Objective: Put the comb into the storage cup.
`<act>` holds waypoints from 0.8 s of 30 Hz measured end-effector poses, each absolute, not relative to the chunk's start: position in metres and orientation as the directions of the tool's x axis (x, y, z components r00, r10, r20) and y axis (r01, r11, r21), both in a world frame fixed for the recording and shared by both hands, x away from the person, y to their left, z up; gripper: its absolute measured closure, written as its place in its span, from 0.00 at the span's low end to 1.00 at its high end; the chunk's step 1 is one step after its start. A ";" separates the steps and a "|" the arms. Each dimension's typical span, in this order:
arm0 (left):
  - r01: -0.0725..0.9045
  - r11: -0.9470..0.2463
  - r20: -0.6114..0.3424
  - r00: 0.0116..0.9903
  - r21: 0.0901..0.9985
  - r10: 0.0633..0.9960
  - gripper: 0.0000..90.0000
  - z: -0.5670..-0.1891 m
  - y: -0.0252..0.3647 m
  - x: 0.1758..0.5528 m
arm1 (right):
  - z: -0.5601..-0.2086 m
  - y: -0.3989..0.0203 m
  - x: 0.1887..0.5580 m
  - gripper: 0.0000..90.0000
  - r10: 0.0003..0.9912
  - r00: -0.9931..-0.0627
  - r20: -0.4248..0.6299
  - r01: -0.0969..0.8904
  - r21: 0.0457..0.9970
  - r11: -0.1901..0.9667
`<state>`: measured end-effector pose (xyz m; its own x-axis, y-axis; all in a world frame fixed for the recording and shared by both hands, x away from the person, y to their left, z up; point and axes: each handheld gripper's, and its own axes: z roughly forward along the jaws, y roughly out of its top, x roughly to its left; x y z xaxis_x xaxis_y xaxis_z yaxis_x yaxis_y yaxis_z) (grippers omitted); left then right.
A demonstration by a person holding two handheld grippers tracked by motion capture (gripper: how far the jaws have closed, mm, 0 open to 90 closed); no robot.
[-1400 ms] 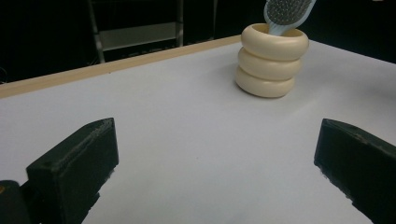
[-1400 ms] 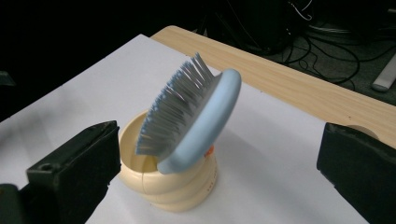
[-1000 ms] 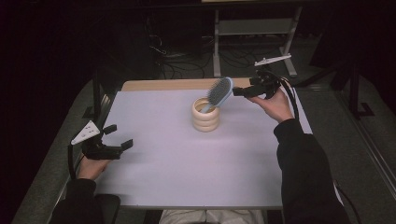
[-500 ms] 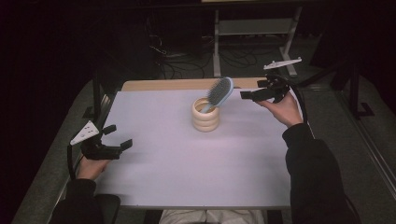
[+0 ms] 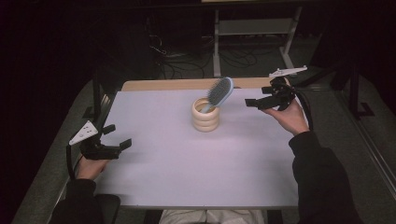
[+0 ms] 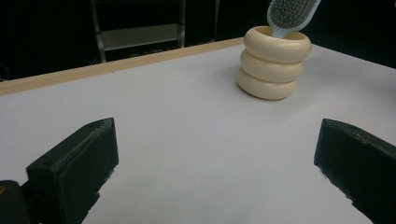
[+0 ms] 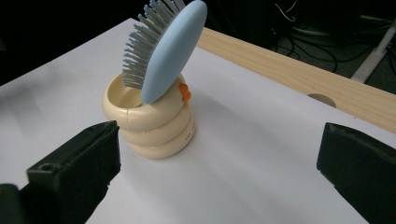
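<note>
A cream ringed holder (image 5: 205,115) (image 6: 274,63) (image 7: 152,122) stands upright on the white table top (image 5: 196,163). A light blue hairbrush (image 5: 218,93) (image 7: 170,51) (image 6: 289,14) stands in it handle down, its head leaning over the rim. My right gripper (image 5: 254,102) (image 7: 215,172) is open, held above the table to the right of the holder with nothing between its jaws. My left gripper (image 5: 119,137) (image 6: 215,172) is open too, low at the table's left edge, far from the holder.
A wooden strip (image 5: 187,84) (image 7: 299,70) runs along the table's far edge, with a round hole (image 7: 322,99) in it. Behind it are a metal frame (image 5: 252,32) and cables on the dark floor. Bare white surface lies between the two grippers.
My right gripper has let go of the hairbrush and drawn back to the right, away from the holder. The brush stays leaning in the holder. The left gripper has not moved.
</note>
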<state>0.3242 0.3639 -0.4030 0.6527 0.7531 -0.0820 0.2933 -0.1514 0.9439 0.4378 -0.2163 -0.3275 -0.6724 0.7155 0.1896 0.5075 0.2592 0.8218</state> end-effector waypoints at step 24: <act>0.299 -0.162 -0.080 0.658 0.941 0.749 0.00 -0.404 0.363 0.323 | -0.351 -0.221 0.406 0.00 0.706 -0.690 0.160 0.483 0.828 0.285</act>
